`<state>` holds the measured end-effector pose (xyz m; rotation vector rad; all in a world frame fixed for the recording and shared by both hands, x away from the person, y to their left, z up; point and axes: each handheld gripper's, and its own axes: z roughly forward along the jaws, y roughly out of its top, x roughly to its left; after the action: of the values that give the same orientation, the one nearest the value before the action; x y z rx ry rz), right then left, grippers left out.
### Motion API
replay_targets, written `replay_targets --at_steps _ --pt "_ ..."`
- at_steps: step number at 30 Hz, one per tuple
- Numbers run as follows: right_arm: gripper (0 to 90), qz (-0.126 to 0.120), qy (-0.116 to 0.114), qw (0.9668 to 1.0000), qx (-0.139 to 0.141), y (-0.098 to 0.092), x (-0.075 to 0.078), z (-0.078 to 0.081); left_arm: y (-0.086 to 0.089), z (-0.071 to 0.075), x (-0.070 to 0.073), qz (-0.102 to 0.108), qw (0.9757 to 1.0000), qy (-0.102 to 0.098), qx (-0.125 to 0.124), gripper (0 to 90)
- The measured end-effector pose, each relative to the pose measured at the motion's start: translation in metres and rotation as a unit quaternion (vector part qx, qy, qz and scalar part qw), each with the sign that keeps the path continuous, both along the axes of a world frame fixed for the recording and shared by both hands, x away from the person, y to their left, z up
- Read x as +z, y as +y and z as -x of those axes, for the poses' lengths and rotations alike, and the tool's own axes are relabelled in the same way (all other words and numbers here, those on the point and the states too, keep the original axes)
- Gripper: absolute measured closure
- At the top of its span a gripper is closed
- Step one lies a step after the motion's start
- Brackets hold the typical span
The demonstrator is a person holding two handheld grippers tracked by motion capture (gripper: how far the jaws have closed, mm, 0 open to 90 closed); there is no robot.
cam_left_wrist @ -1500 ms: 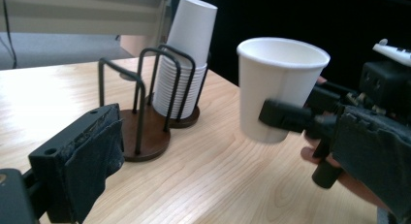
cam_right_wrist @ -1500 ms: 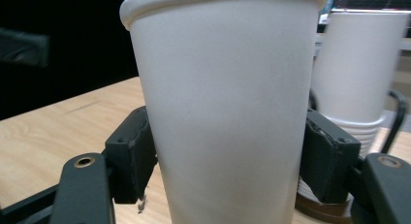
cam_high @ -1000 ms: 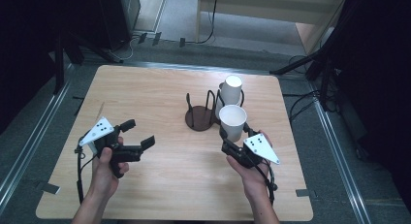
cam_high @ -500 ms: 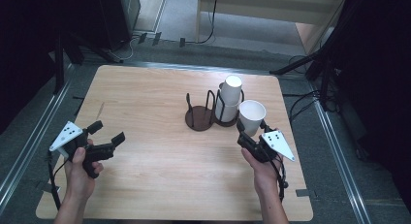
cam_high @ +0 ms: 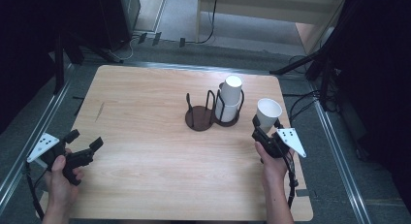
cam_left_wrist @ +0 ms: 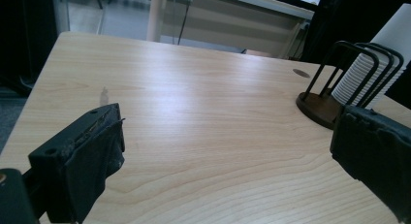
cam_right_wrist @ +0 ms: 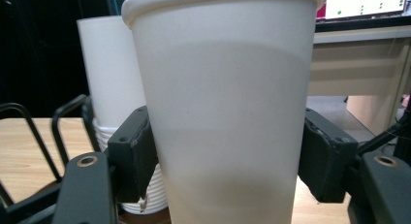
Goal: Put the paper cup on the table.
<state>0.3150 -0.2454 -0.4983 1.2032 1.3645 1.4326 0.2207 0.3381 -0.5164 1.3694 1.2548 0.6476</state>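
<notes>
High view: a white cup (cam_high: 269,112) is held upright by the right gripper (cam_high: 262,132) near the counter's (cam_high: 145,112) right edge, just right of the cup stack (cam_high: 230,98) in the wire rack (cam_high: 213,110). Its fingers (cam_right_wrist: 133,156) have just been closing, seemingly pressed on the cup's sides. The left gripper (cam_high: 85,144) is held with fingers wide, empty.

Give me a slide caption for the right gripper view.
Right gripper clamps an upright white paper cup, with the stacked cups in their wire holder behind.
</notes>
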Motion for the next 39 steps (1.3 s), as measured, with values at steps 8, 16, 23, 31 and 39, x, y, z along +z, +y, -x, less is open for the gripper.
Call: replay_targets --at_steps 8,16,23,31,39 --pt "31.6 0.003 0.018 0.9997 -0.019 -0.007 -0.011 -0.004 0.005 0.004 -0.008 0.000 0.9995 -0.029 0.014 0.0" --pt "32.7 0.012 0.071 0.9970 -0.029 -0.014 -0.020 -0.011 0.003 0.000 -0.021 0.004 0.9997 -0.022 0.013 0.0" --pt "32.6 -0.010 0.128 0.9914 -0.025 -0.022 -0.031 -0.022 0.006 -0.004 -0.031 0.019 0.9997 -0.012 0.012 0.0" --pt "32.4 -0.010 0.159 0.9869 -0.022 -0.021 -0.041 -0.035 0.005 -0.004 -0.032 0.020 0.9997 -0.012 0.012 0.0" --pt "32.2 -0.024 0.189 0.9816 -0.014 -0.017 -0.046 -0.042 0.004 -0.006 -0.033 0.021 0.9996 -0.012 0.012 0.0"
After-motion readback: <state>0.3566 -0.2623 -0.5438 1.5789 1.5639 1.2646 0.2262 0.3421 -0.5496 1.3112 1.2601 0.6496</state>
